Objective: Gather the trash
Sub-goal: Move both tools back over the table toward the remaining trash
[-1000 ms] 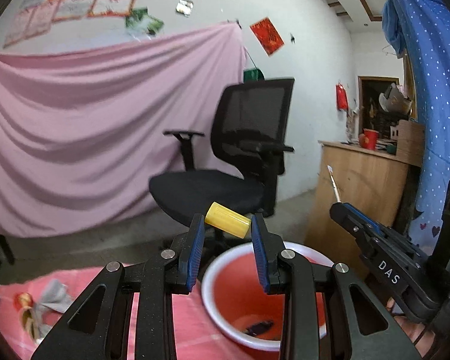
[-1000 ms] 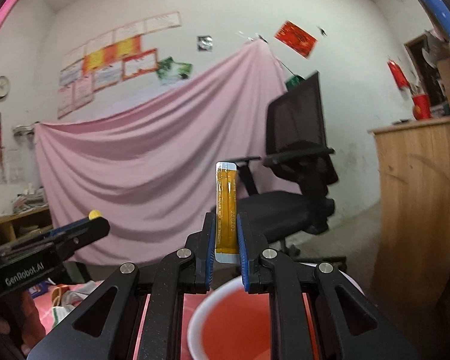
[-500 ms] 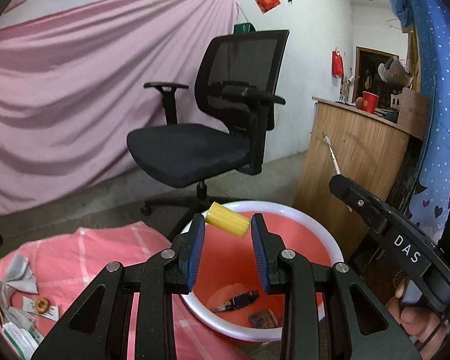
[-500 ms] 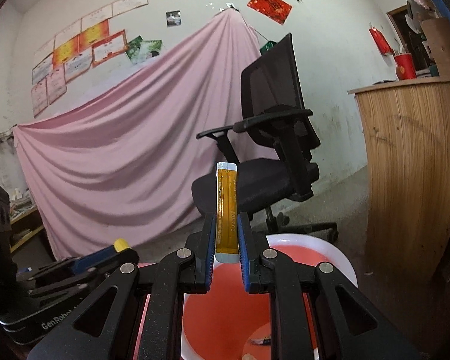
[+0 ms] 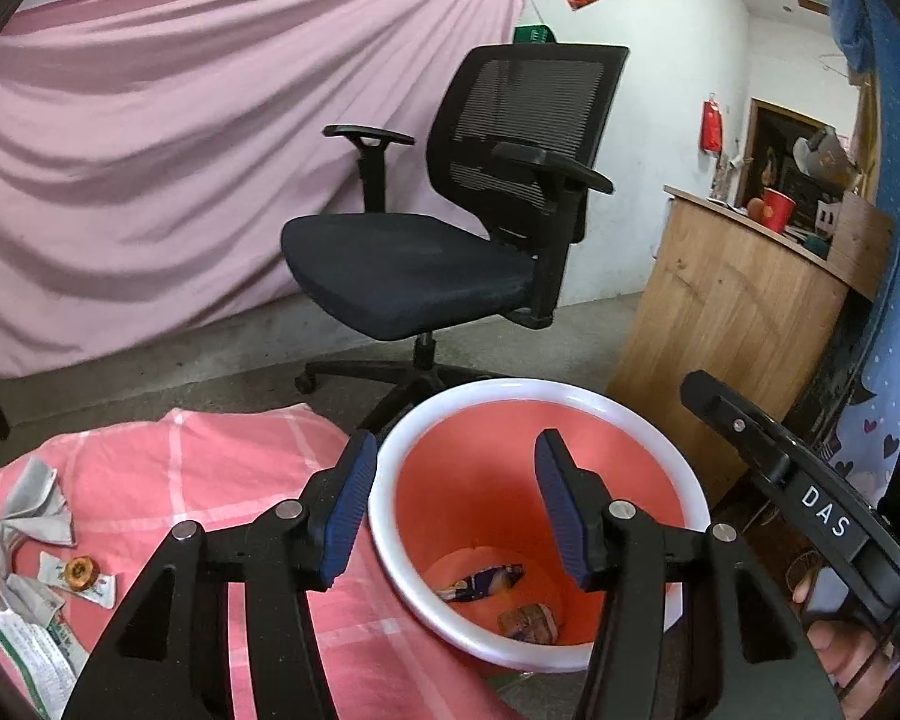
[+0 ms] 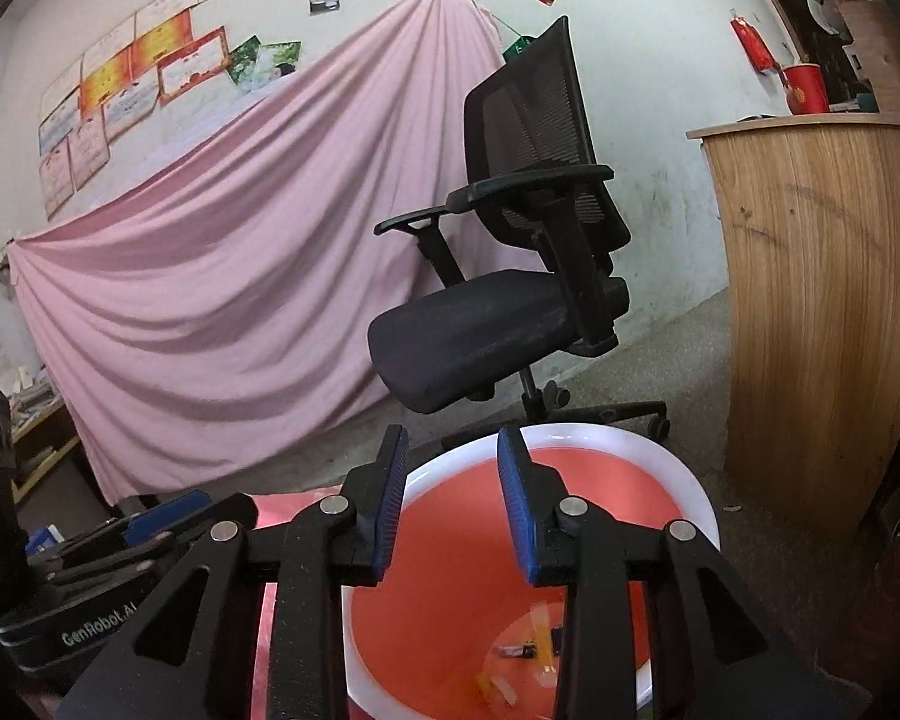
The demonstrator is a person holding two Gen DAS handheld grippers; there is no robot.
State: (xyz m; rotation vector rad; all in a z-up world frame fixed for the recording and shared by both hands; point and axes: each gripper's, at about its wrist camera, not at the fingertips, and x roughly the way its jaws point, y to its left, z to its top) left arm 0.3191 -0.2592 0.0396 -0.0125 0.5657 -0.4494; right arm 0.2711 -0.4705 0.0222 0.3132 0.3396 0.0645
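A red bin with a white rim [image 5: 570, 393] [image 6: 699, 495] stands on the floor beside a pink checked cloth [image 5: 222, 468]. My left gripper [image 5: 456, 501] hangs over the bin's mouth with its jaws opening and nothing between them. My right gripper [image 6: 453, 501] also hangs over the bin, jaws opening and bare. Wrappers [image 5: 480, 582] lie on the bin's bottom, and small scraps [image 6: 519, 651] show there in the right wrist view. More trash lies on the cloth at the left: a crumpled grey tissue [image 5: 27, 504] and a sachet with an orange cap [image 5: 81, 576].
A black office chair [image 5: 450, 228] [image 6: 510, 312] stands just behind the bin. A wooden counter [image 5: 732, 324] [image 6: 822, 312] with a red cup [image 5: 774, 207] is at the right. A pink sheet [image 5: 180, 150] drapes the back wall. A hand [image 5: 840, 654] holds the right gripper's body.
Both grippers tipped down over the bin and opened. The yellow cylinder has left the left jaws and the orange sachet has left the right jaws.
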